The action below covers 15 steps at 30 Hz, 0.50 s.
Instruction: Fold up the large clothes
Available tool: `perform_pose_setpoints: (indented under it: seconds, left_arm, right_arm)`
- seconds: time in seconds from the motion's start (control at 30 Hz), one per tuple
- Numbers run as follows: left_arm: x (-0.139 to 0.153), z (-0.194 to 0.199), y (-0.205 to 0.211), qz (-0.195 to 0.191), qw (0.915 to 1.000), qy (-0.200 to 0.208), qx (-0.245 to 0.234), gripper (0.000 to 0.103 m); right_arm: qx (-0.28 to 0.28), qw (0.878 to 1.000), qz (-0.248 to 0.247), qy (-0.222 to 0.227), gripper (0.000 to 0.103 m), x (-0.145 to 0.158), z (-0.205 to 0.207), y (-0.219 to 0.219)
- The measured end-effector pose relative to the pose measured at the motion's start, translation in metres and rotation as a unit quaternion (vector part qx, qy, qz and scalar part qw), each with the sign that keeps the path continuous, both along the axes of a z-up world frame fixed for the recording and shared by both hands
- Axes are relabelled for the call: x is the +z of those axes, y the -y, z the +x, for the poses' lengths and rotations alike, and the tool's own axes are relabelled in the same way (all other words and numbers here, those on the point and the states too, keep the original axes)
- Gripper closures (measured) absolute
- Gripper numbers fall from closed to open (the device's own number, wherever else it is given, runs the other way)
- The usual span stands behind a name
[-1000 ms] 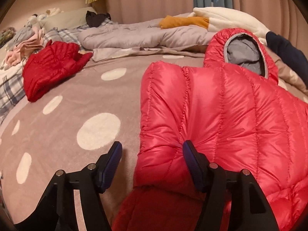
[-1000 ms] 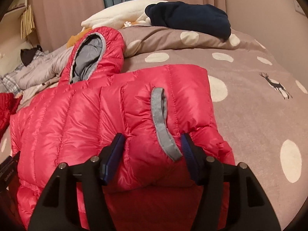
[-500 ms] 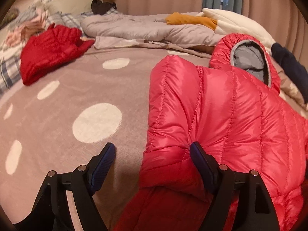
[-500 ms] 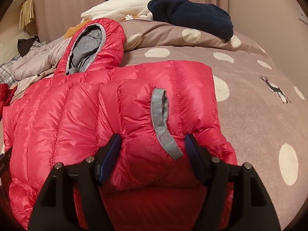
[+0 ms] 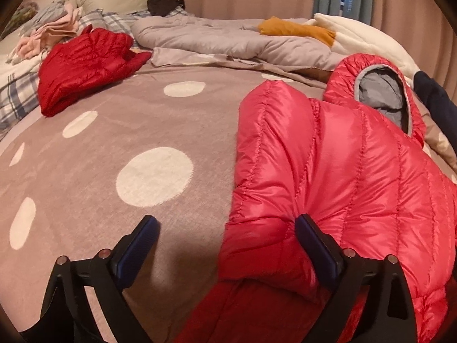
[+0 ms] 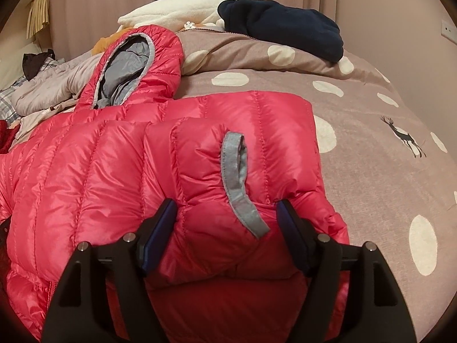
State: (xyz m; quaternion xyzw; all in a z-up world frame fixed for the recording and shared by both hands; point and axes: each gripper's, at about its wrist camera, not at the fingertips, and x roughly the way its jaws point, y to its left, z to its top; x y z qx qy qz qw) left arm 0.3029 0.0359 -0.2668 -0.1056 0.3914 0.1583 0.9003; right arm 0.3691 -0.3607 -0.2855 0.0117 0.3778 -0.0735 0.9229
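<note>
A pink-red hooded down jacket (image 5: 342,171) lies on the spotted bedspread (image 5: 94,154), its grey-lined hood (image 5: 380,97) at the far end. My left gripper (image 5: 225,243) is opening. The folded-in jacket edge lies between its jaws and touches only the right pad; the left pad stands clear over the bedspread. In the right wrist view, the sleeve with its grey cuff (image 6: 237,183) is folded over the jacket (image 6: 100,171). My right gripper (image 6: 225,223) is opening slowly, and the puffy sleeve still fills the gap and presses on both pads.
A folded darker red jacket (image 5: 82,63) sits at the far left. A grey quilt (image 5: 214,34), a mustard garment (image 5: 297,30) and a white fleece (image 5: 357,37) lie along the back. A navy garment (image 6: 285,28) rests on a raised bedspread fold.
The left jaws have spread wide and the left pad has come off the jacket edge. The right jaws have widened slightly around the sleeve. The jacket has stayed in place.
</note>
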Motion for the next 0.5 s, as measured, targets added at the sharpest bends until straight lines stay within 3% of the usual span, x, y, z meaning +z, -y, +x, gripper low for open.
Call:
perform_pose_setpoints:
  seconds: [0.17, 0.23, 0.3, 0.37, 0.47, 0.5]
  left_arm:
    - [0.009, -0.013, -0.002, -0.011, 0.9996, 0.026, 0.004, 0.010]
    - [0.019, -0.022, -0.001, -0.014, 0.9986, 0.052, -0.004, 0.029]
    - [0.031, -0.031, 0.004, -0.001, 0.9971, 0.075, -0.012, 0.038]
    - [0.042, -0.038, 0.013, 0.021, 0.9951, 0.091, -0.032, 0.041]
    - [0.041, -0.040, 0.021, 0.001, 0.9915, 0.103, -0.080, 0.042]
    - [0.031, -0.034, 0.027, -0.010, 0.9905, 0.084, -0.109, 0.042]
  right_arm:
    - [0.000, 1.000, -0.001, 0.000, 0.030, 0.000, 0.000, 0.000]
    - [0.000, 1.000, 0.000, 0.000, 0.030, 0.000, 0.000, 0.000]
    - [0.000, 1.000, -0.001, 0.000, 0.030, 0.000, 0.000, 0.000]
    - [0.000, 1.000, -0.001, 0.000, 0.030, 0.000, 0.000, 0.000]
    - [0.000, 1.000, 0.001, 0.000, 0.030, 0.000, 0.000, 0.001]
    - [0.000, 1.000, 0.002, 0.000, 0.030, 0.000, 0.000, 0.001]
